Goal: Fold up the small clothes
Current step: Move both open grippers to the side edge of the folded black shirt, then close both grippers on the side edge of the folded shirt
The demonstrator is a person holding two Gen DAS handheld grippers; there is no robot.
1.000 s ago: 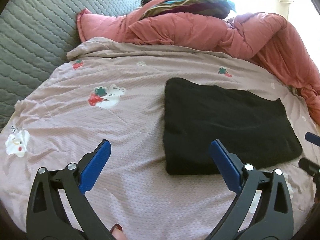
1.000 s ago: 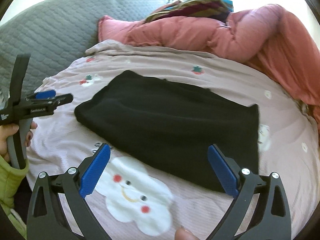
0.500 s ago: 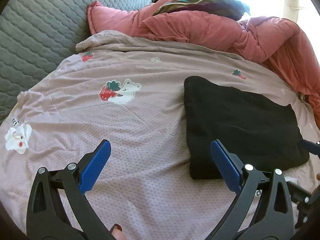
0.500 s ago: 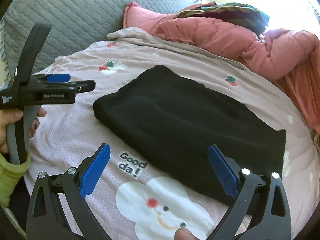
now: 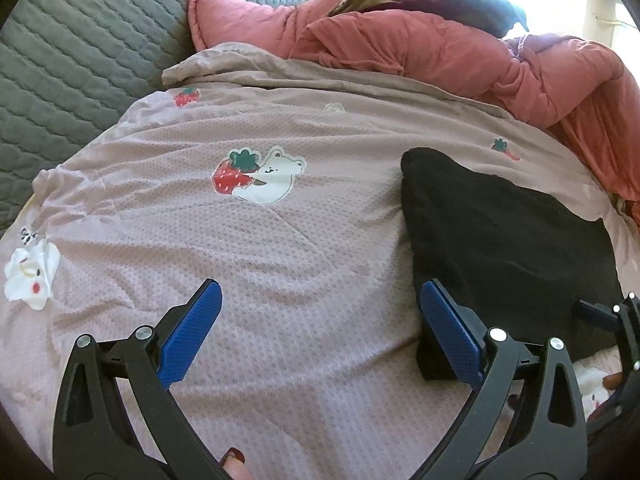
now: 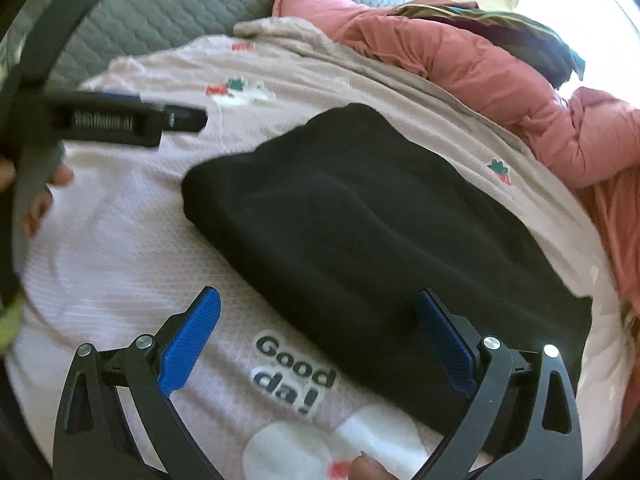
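Note:
A black garment lies folded into a flat rectangle on the pink printed bedsheet. In the left wrist view it is at the right, and my left gripper is open and empty over bare sheet, its right finger at the garment's near left corner. In the right wrist view the garment fills the middle. My right gripper is open and empty over its near edge. The left gripper shows blurred at the upper left of the right wrist view.
A crumpled salmon-pink duvet with a dark striped cloth on top lies along the far side. A grey quilted headboard or cushion stands at the left. The sheet carries strawberry-bear and cloud prints.
Both grippers have drawn back and to the left from the folded garment. The garment has slid toward the right in the left wrist view. The garment itself lies unchanged.

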